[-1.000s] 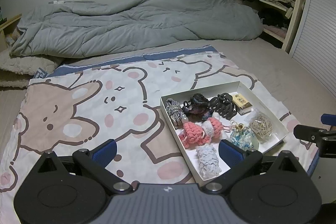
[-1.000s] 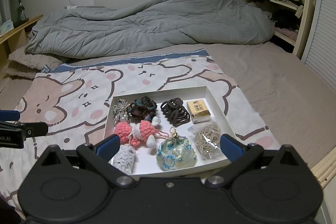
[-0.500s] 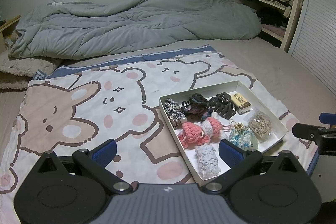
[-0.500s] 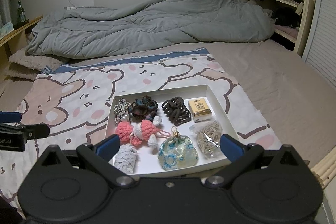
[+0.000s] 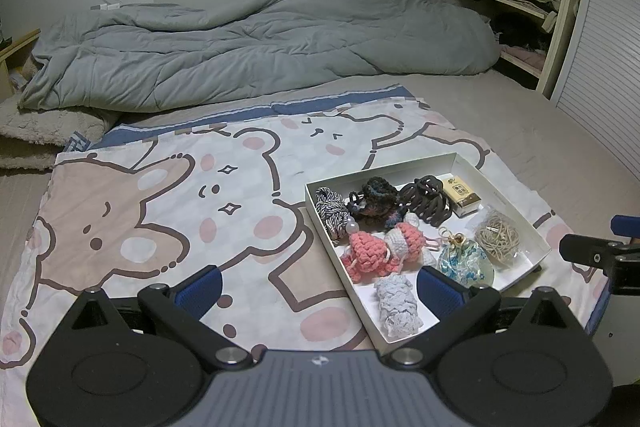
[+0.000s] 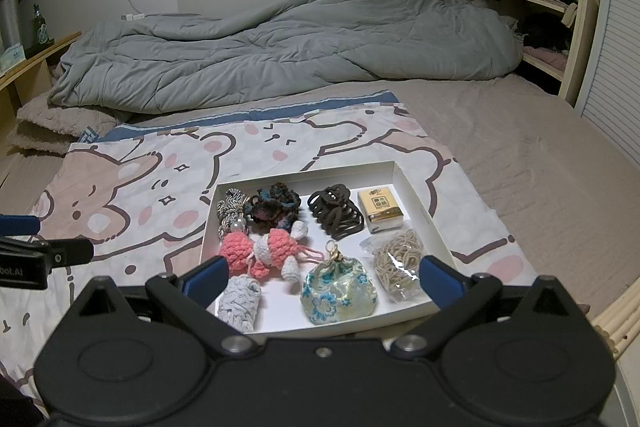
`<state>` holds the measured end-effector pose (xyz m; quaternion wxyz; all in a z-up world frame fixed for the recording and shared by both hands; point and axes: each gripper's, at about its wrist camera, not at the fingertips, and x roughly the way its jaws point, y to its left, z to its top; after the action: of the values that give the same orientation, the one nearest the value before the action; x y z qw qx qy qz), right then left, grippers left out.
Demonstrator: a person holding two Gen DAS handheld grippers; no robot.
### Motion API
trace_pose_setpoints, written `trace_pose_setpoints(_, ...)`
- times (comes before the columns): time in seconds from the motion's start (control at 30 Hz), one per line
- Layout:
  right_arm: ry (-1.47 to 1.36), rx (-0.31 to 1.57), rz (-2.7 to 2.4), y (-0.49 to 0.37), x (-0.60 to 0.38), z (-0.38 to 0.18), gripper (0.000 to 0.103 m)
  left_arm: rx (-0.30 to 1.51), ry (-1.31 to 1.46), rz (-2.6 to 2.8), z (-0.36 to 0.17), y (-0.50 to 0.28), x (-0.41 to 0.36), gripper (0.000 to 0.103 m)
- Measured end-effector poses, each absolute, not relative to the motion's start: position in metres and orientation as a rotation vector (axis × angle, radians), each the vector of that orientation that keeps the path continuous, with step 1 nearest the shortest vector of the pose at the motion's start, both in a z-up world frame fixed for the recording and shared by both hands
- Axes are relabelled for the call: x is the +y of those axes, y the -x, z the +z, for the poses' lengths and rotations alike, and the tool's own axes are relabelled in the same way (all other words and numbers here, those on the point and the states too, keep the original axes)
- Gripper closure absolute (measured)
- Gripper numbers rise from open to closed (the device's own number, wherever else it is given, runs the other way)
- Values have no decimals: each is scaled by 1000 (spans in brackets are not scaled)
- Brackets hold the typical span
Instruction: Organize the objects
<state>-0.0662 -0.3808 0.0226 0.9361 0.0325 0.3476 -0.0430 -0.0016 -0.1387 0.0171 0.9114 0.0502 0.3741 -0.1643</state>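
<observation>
- Both claws are hovering above the bed, jaws spread wide, holding nothing: left claw [image 5: 318, 285], right claw [image 6: 324, 277].
- White tray [image 6: 426, 215] is lying on the bear blanket [image 5: 168, 211], straight ahead of and under the right claw, ahead-right of the left claw.
- Everything small is sitting inside the tray:
  - far row: rope tie [image 6: 231, 209], dark scrunchie [image 6: 276, 207], brown clip [image 6: 336, 213], gold box [image 6: 379, 209]
  - middle: pink knit toy [image 6: 264, 251]
  - near row: grey scrunchie [image 6: 242, 301] beside the right claw's left finger, floral pouch [image 6: 340, 291] between its fingers, band bag [image 6: 400, 259] by its right finger.
- Nothing loose is showing on the blanket around the tray.
- Step in hand: not settled. This is fitting either items all gathered in and claws idling, or a full tray waiting to be sorted out onto the blanket.
- Any next grasp is calling for lowering a spread claw over one soft item and closing gently; items are packed close and touching, so neighbours are likely to be snagged.
</observation>
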Motion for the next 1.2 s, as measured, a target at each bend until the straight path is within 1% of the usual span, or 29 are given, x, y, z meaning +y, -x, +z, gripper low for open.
trace_pose_setpoints(1.2,-60,713,-88,66,-381,22,0,778,-106,-348,16,3,-137,1)
